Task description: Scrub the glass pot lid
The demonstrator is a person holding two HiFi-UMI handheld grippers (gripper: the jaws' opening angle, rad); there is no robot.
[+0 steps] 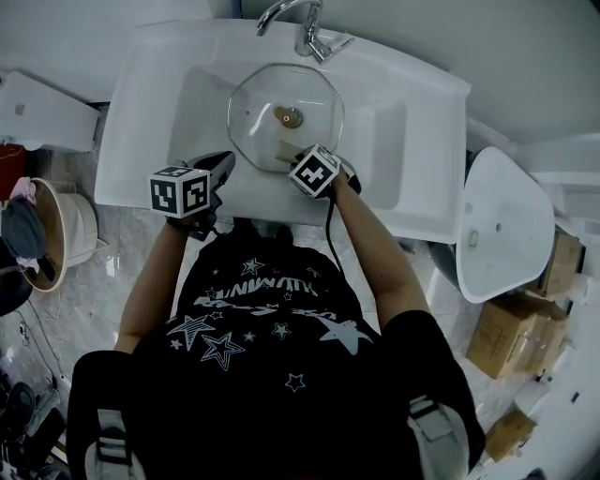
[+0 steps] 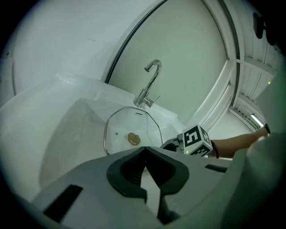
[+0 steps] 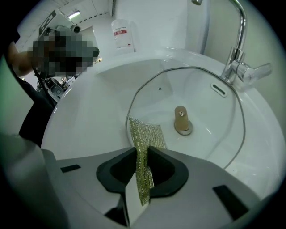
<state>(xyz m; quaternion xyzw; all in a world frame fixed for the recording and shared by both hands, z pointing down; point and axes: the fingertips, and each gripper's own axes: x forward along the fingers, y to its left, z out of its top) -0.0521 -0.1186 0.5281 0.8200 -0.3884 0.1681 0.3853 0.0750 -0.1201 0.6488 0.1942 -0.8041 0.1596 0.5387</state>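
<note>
The glass pot lid (image 1: 267, 105) lies in the white sink (image 1: 159, 84), knob (image 1: 288, 117) up, under the tap (image 1: 305, 26). In the right gripper view the lid (image 3: 210, 112) with its tan knob (image 3: 181, 120) fills the basin. My right gripper (image 3: 142, 157) is shut on a yellow-green scrubbing cloth (image 3: 145, 143), whose free end rests on the lid's near rim. In the head view that gripper (image 1: 302, 157) sits at the lid's front edge. My left gripper (image 2: 144, 157) is shut and empty, held over the sink's front left rim, away from the lid (image 2: 123, 129).
A chrome tap (image 3: 239, 49) stands behind the lid. A white bottle (image 3: 122, 35) stands on the sink's far left corner. A basin with cloth (image 1: 42, 230) is on the floor to the left, a white toilet (image 1: 502, 225) and cardboard boxes (image 1: 511, 337) to the right.
</note>
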